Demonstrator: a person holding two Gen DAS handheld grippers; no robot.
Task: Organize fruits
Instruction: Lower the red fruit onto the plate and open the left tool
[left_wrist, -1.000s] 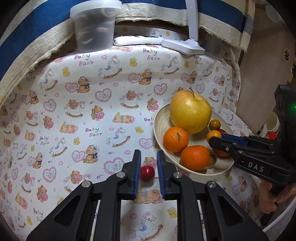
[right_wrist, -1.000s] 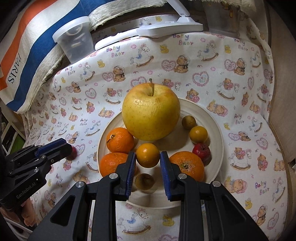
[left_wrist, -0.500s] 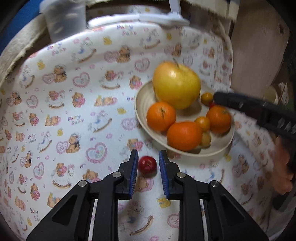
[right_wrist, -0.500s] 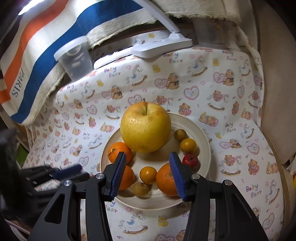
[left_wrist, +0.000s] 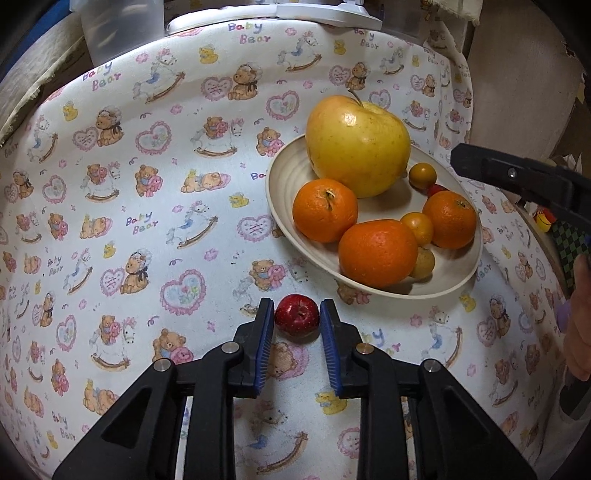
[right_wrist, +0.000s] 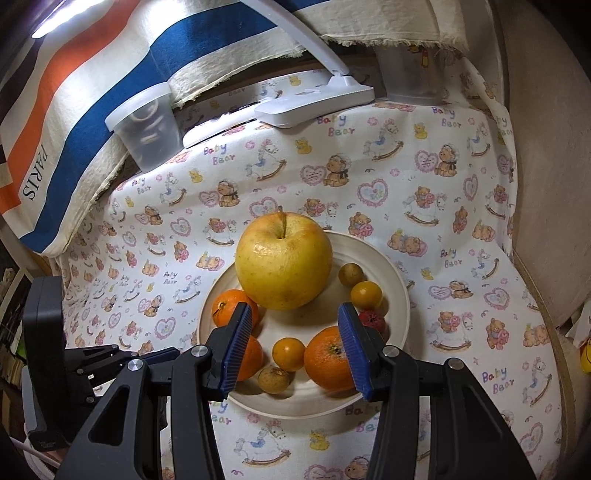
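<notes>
One small red fruit (left_wrist: 296, 319) lies on the cloth-covered worktop (left_wrist: 155, 206), just beside the plate (left_wrist: 284, 177) of fruit, clamped between the left gripper (left_wrist: 297, 321) jaws. Over the plate, the right gripper (right_wrist: 295, 332) jaws stand apart, holding nothing.

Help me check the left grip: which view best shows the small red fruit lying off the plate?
The left wrist view: the small red fruit sits centred between the blue pads, on the cloth. The right wrist view doesn't show it.
</notes>
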